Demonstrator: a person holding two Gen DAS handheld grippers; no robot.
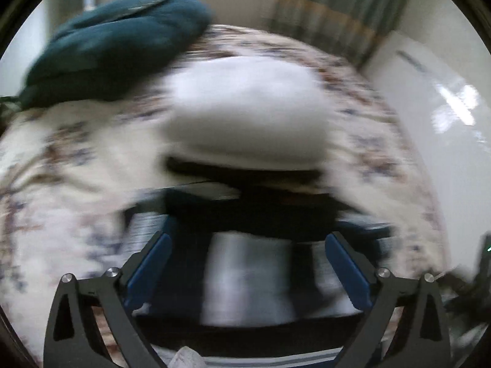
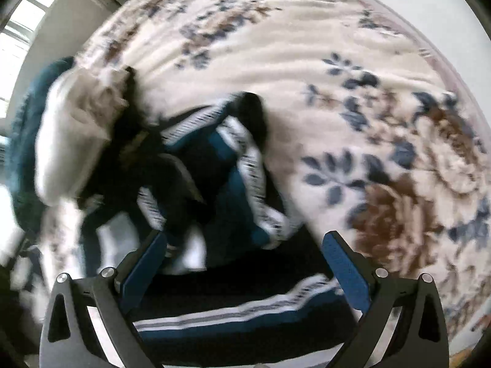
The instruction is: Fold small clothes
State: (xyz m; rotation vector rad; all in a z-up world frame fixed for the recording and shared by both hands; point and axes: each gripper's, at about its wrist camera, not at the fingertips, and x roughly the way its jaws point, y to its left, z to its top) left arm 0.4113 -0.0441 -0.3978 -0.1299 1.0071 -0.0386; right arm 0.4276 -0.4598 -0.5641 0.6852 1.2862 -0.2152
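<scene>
A pile of small clothes lies on a floral bedspread (image 2: 353,70). It holds black and blue garments with white striped bands (image 2: 254,168) and a white garment (image 1: 245,110) behind them, also in the right wrist view (image 2: 73,135). My left gripper (image 1: 248,263) is open, its jaws wide apart over the black and white cloth (image 1: 248,282). My right gripper (image 2: 242,263) is open over a blue garment with a striped band (image 2: 245,312). Both views are blurred by motion. No cloth is pinched between the pads.
A dark teal cushion (image 1: 116,46) lies at the far left of the bed, also in the right wrist view (image 2: 21,141). A curtain (image 1: 343,9) and a white wall (image 1: 429,98) stand behind the bed. The floral bedspread (image 1: 61,165) stretches right of the pile.
</scene>
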